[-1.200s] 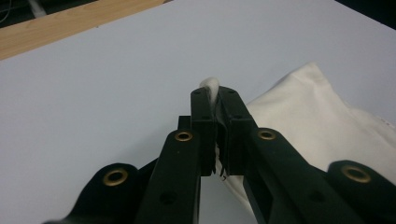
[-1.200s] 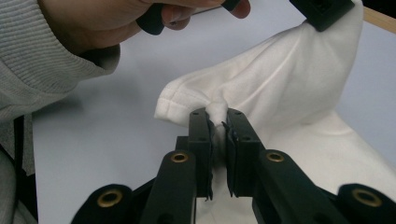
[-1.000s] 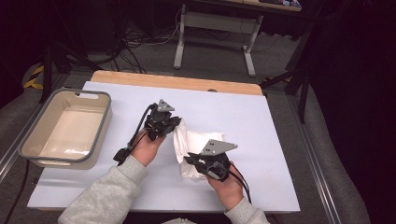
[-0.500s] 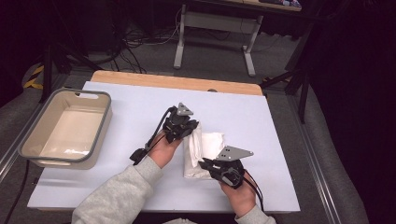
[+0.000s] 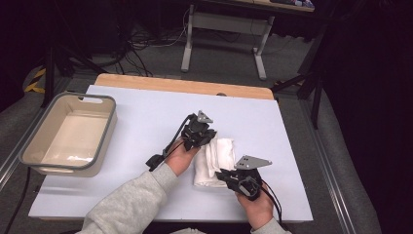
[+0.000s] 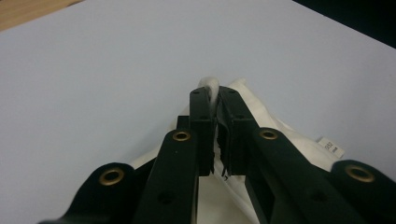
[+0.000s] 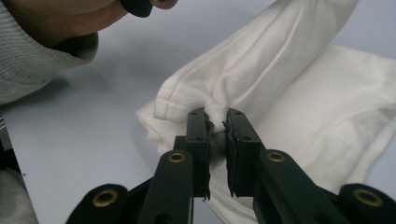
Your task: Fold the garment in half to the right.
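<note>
Jaws of both the left gripper (image 6: 215,100) and right gripper (image 7: 215,122) were pinched shut on folds of the soft white folded cloth garment (image 5: 214,161), which lay mid-worktop (image 5: 146,122); light and limp, it likely held best at hemmed edges

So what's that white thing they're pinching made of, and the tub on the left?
The white garment looks like soft cotton knit, matte: it folds and bunches, with a stitched hem and a small sewn-in label. The tub looks like hard plastic, cream inside with a grey rim and a faint sheen, though enamelled metal can't be ruled out.
</note>
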`<state>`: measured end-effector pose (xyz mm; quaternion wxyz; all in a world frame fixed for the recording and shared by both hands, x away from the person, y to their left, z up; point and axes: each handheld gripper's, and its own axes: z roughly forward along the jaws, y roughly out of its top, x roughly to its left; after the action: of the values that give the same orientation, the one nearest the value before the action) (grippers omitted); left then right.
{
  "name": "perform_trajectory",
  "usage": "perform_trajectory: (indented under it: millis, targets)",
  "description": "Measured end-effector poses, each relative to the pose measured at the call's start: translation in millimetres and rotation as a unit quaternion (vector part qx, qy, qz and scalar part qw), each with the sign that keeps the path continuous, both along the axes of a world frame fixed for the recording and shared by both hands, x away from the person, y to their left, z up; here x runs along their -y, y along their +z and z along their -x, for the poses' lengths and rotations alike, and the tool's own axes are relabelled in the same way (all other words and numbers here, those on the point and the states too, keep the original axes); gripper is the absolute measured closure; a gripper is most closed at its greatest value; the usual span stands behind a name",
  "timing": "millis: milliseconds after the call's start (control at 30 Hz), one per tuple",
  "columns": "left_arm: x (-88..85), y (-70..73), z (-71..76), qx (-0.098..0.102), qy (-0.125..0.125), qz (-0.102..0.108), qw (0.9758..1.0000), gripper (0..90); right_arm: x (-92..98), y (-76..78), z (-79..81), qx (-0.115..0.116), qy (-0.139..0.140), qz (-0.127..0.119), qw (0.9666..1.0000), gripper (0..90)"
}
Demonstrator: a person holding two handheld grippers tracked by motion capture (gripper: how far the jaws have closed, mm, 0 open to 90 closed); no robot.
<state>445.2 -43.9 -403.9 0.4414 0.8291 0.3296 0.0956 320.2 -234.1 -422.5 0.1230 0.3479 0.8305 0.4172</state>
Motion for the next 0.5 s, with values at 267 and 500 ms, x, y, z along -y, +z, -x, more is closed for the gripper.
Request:
perform_trajectory:
  millis: [267, 500]
  targets:
    - [-12.6, 9.3, 4.4, 0.004, 0.006, 0.012, 0.9999, 60.1, 20.7, -1.6, -3.7, -0.025, -0.011, -0.024, 0.9993, 45.0]
    - [-39.7, 12.1, 9.5, 0.006, 0.013, 0.023, 0.9996, 55.1, 34.5, 17.5, -2.7, 0.023, -0.03, -0.041, 0.9985, 31.0]
